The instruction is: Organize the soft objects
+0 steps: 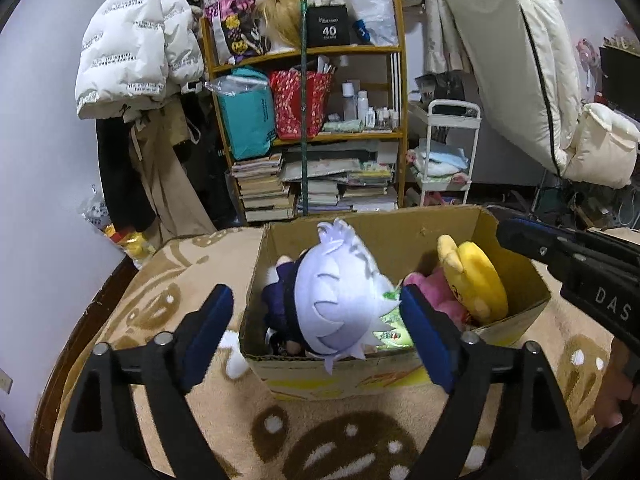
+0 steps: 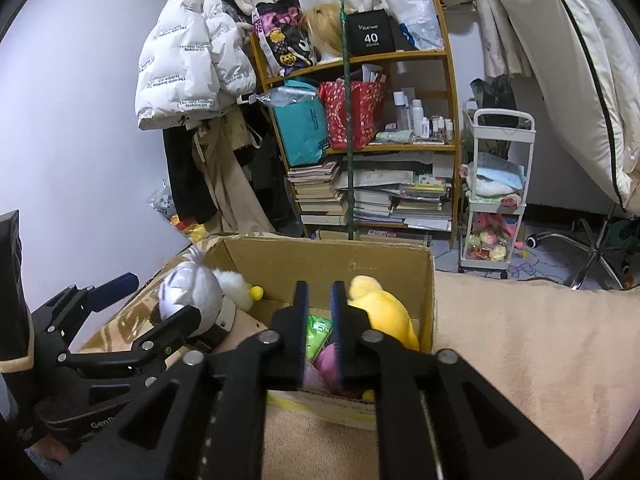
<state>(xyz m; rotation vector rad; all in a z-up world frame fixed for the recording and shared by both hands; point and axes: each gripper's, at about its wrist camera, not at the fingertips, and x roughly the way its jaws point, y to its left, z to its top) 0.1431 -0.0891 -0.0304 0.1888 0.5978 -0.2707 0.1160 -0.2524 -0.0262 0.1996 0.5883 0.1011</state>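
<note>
A cardboard box (image 1: 436, 232) stands on the patterned blanket. In it lie a white-haired plush doll (image 1: 340, 292) in dark clothes, a pink plush (image 1: 436, 292), a yellow plush (image 1: 476, 276) and a green packet (image 1: 390, 330). My left gripper (image 1: 316, 328) is open, its blue pads either side of the doll's head without closing on it. My right gripper (image 2: 320, 332) hovers over the box (image 2: 328, 256) with jaws nearly closed and nothing between them; the yellow plush (image 2: 384, 312), the pink plush (image 2: 326, 360) and the doll (image 2: 192, 288) show around it.
A wooden shelf (image 1: 402, 92) with books, bags and bottles stands behind the box. A white jacket (image 1: 136, 48) hangs at the left. A white trolley (image 2: 496, 200) and a folded mattress (image 1: 516, 64) are at the right. A small white and yellow plush (image 2: 236, 284) lies in the box.
</note>
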